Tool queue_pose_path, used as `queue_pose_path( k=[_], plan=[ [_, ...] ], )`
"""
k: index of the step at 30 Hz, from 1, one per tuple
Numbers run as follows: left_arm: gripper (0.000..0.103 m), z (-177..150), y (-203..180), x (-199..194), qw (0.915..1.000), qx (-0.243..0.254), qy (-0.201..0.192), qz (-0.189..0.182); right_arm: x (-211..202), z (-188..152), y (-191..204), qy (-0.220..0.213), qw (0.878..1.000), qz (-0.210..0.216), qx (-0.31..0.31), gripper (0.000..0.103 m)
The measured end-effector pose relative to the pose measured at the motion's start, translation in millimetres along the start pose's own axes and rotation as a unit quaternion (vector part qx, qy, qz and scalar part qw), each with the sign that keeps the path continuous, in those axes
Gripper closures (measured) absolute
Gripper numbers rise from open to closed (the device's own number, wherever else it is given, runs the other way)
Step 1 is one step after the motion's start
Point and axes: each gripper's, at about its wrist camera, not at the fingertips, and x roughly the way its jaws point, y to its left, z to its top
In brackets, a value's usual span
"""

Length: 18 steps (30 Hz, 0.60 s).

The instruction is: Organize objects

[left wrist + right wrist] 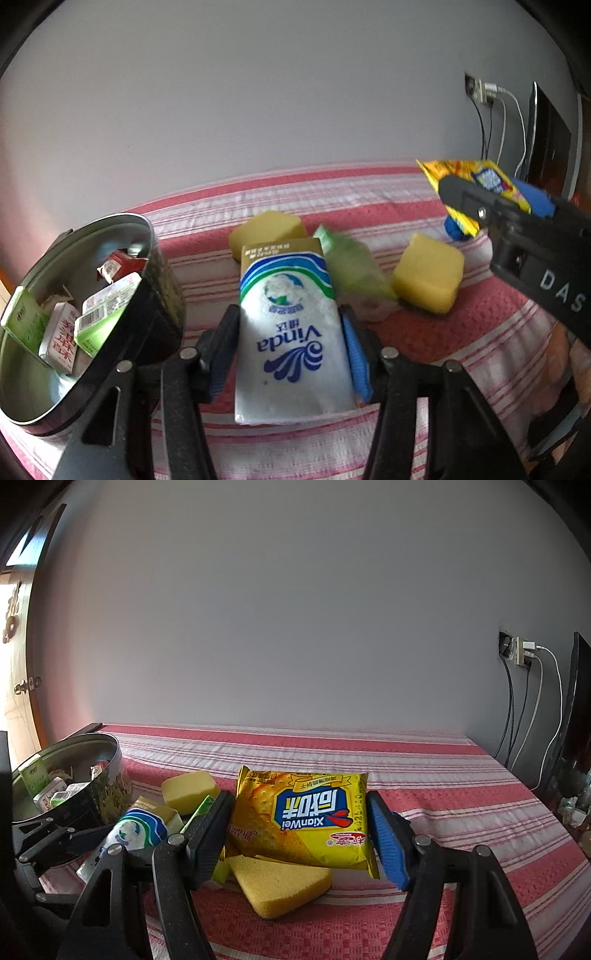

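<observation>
My left gripper (pixel 290 325) is shut on a white Vinda tissue pack (pixel 291 332) and holds it just right of a round metal tin (pixel 147 295) with several small cartons inside. My right gripper (pixel 301 819) is shut on a yellow cracker packet (pixel 306 816), held above the striped cloth; it also shows in the left wrist view (pixel 469 184). Two yellow sponges (pixel 428 273) (pixel 267 229) and a green packet (pixel 351 266) lie on the cloth beyond the tissue pack.
A red and white striped cloth (pixel 443 812) covers the table, which ends at a grey wall. A wall socket with cables (pixel 521 653) and a dark screen (pixel 576 720) are at the far right. A door (pixel 18 646) is at the left.
</observation>
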Motion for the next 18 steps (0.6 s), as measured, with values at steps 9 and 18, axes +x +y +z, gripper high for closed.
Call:
queue_pose_path(
  k=[9,18],
  plan=[
    [0.051,-2.3,18.8,-8.3,0.9981,-0.021,-0.058,0.001,-2.8,0.1,-0.4,-0.009,1.0,0.001,0.002,0.03],
    [0.051,-3.7,17.6,-17.1,0.9957,-0.028,-0.088,0.005,-6.2,0.2,-1.3,-0.019,1.0,0.003,0.004,0.03]
  ],
)
